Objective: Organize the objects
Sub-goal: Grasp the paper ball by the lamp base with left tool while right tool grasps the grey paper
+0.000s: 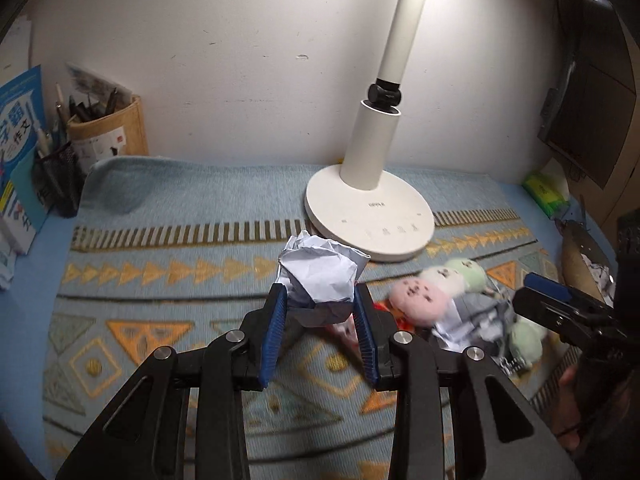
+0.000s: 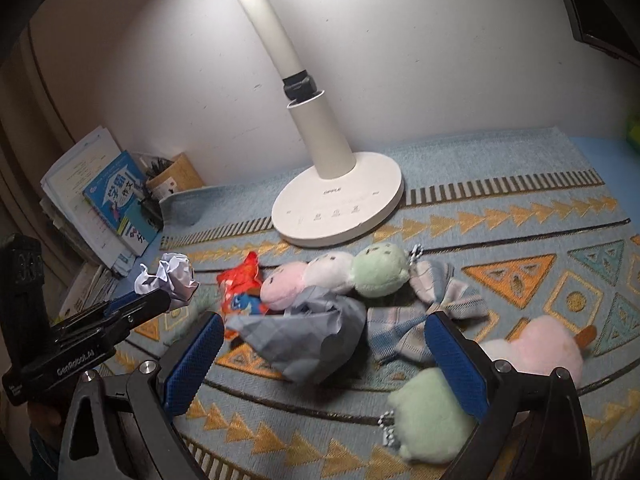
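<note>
My left gripper [image 1: 319,294] is shut on a crumpled white paper ball [image 1: 320,276] and holds it above the patterned mat; the right wrist view shows the ball [image 2: 176,276] at the tip of that gripper [image 2: 160,300]. My right gripper [image 2: 326,320] is open, its blue pads [image 2: 196,360] spread either side of a grey crumpled paper [image 2: 312,332] without touching it. Behind that paper lie a red snack wrapper [image 2: 240,284], a pink, white and green plush skewer [image 2: 336,276] and a plaid cloth bow [image 2: 420,320]. A second plush [image 2: 540,352] lies by the right finger.
A white desk lamp's base [image 1: 372,216] stands at the middle back of the mat [image 1: 180,208]. At the back left are a black mesh pen holder [image 1: 56,180], a brown box of pens [image 1: 108,132] and books [image 1: 20,140]. A green pack [image 1: 546,194] lies at the far right.
</note>
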Demonstrator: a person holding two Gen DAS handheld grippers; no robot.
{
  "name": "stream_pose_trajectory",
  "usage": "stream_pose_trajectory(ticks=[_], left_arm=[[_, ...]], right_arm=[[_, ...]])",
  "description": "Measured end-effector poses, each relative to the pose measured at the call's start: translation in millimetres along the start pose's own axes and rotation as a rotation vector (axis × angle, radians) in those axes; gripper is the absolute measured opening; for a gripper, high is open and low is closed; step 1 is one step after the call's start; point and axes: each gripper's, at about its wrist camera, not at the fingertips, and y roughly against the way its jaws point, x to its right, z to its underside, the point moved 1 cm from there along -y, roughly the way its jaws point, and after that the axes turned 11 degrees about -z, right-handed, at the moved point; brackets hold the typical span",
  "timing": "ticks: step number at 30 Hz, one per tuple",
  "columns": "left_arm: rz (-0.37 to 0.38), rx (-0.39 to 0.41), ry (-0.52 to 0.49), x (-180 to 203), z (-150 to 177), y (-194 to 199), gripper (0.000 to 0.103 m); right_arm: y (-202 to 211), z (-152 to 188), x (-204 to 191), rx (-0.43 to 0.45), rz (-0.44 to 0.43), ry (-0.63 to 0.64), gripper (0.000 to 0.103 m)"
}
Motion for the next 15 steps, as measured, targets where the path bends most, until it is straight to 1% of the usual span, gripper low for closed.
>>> stream_pose_trajectory(ticks=[1, 2, 4, 6, 7, 8, 9, 10, 12, 13, 15], left_arm=[[-0.003, 0.006, 0.004, 6, 12, 8, 0.031], [-0.011, 0.011, 0.013, 4, 22, 14, 0.031], [-0.03, 0.008, 0.031, 6, 43, 19, 0.031], [-0.031, -0.007, 0.054, 7, 57, 12, 0.031], [-0.03, -0.013, 0.064, 4, 66, 10, 0.031], [-0.032, -0.016, 0.07, 4, 70, 8, 0.031], [-0.038, -0.02, 0.073, 5, 74, 5, 0.031], [-0.049, -0.018, 0.065, 7, 73, 5, 0.031], [-0.082, 0.011, 0.044, 10, 72, 15, 0.031], [-0.085, 0.019, 0.036, 12, 73, 20, 0.031], [-0.066, 0.018, 0.039, 15, 78, 29, 0.031]], right_arm=[[-4, 4, -5, -0.021, 0.002, 0.021, 0.101], [-9, 6, -11, -0.035, 0.011, 0.047, 0.101], [-18, 6, -18, -0.054, 0.056, 0.092, 0.101], [-25, 4, -18, -0.034, 0.108, 0.105, 0.101], [-27, 3, -17, -0.031, 0.111, 0.101, 0.097], [-29, 3, -16, -0.041, 0.096, 0.095, 0.075], [-30, 3, -16, -0.059, 0.066, 0.089, 0.061], [-29, 5, -16, -0.074, 0.059, 0.082, 0.051], [-18, 12, -18, -0.063, 0.049, 0.058, 0.051], [-9, 17, -20, -0.056, 0.031, 0.039, 0.051], [9, 29, -24, -0.043, -0.029, -0.003, 0.051]])
